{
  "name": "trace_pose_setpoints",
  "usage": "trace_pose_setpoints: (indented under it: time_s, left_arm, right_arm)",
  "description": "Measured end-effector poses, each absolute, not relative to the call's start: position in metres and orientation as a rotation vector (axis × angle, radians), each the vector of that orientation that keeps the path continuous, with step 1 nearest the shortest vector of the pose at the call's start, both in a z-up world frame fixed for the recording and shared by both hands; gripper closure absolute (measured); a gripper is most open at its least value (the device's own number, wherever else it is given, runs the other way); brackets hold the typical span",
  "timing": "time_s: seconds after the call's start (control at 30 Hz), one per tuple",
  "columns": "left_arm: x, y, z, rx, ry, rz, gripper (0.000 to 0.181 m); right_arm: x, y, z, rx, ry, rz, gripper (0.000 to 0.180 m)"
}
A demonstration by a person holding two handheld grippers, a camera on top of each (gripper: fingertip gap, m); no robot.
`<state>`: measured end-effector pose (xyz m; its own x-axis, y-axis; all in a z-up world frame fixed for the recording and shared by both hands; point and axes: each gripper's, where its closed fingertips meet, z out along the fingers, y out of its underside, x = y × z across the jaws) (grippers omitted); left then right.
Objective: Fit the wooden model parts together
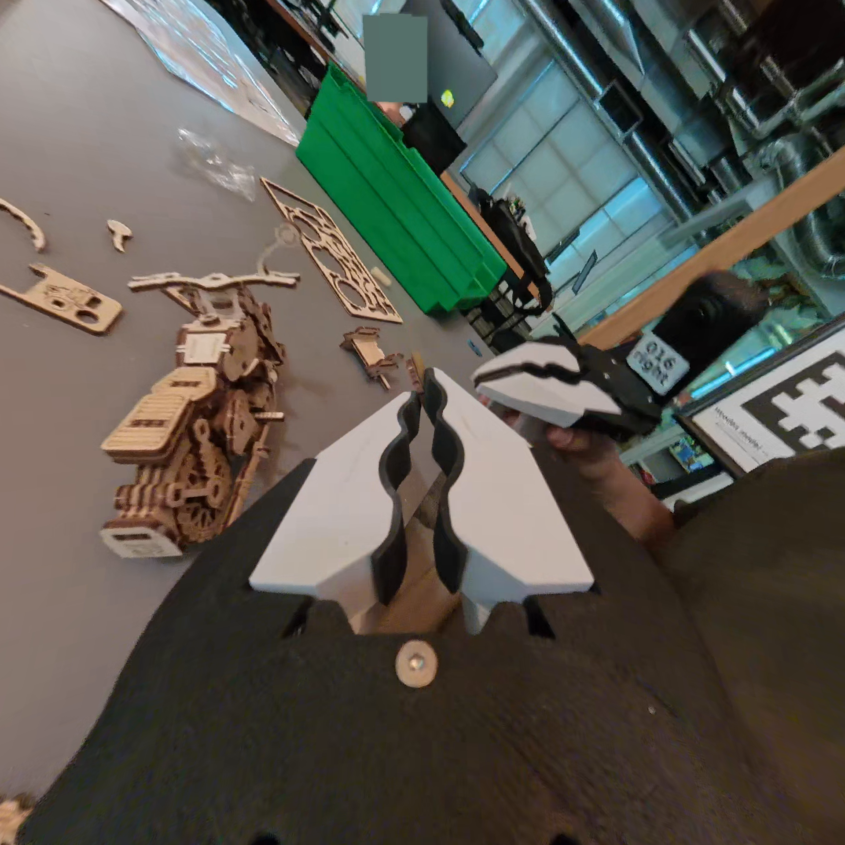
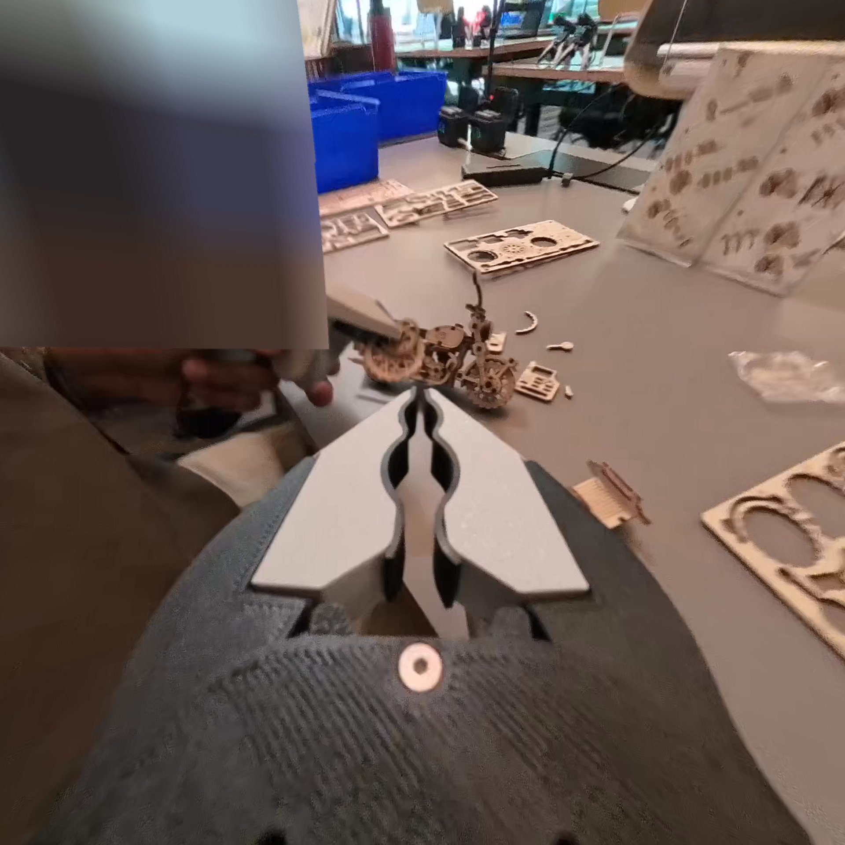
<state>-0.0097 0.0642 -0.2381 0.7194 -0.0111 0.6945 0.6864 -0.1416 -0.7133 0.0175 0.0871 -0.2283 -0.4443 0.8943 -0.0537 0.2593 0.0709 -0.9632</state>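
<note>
Both the left gripper [image 1: 423,395] and right gripper [image 2: 421,397] hover nearly pressed together and empty above the grey surface [image 2: 640,366], so the step looks like choosing a loose piece for the half-built laser-cut wooden motorcycle [image 2: 439,361] mid-surface, which calls for spreading first.

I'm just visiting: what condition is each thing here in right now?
Wooden motorcycle model: largely assembled, standing upright on the grey table.
Left gripper: shut on a small wooden part.
Right gripper: nearly shut, holding nothing.
Flat wooden parts sheet: lying flat, several pieces punched out.
Clear plastic bag: crumpled.
</note>
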Motion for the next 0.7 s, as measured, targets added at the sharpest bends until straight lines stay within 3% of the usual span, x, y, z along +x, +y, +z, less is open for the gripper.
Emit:
trace_pose_setpoints:
  time_s: [0.13,0.5,0.7]
  left_arm:
    - [0.012,0.072,-0.246,-1.728,-0.408,-0.595,0.176]
    - [0.040,0.071,-0.241,-1.729,-0.240,-0.719,0.177]
    - [0.044,0.067,-0.236,-1.713,-0.155,-0.738,0.177]
  right_arm:
    - [0.015,0.085,-0.224,-1.353,-1.659,1.721,0.154]
    - [0.025,0.073,-0.234,-1.297,-1.804,1.787,0.174]
    - [0.029,0.069,-0.233,-1.406,-1.794,1.988,0.167]
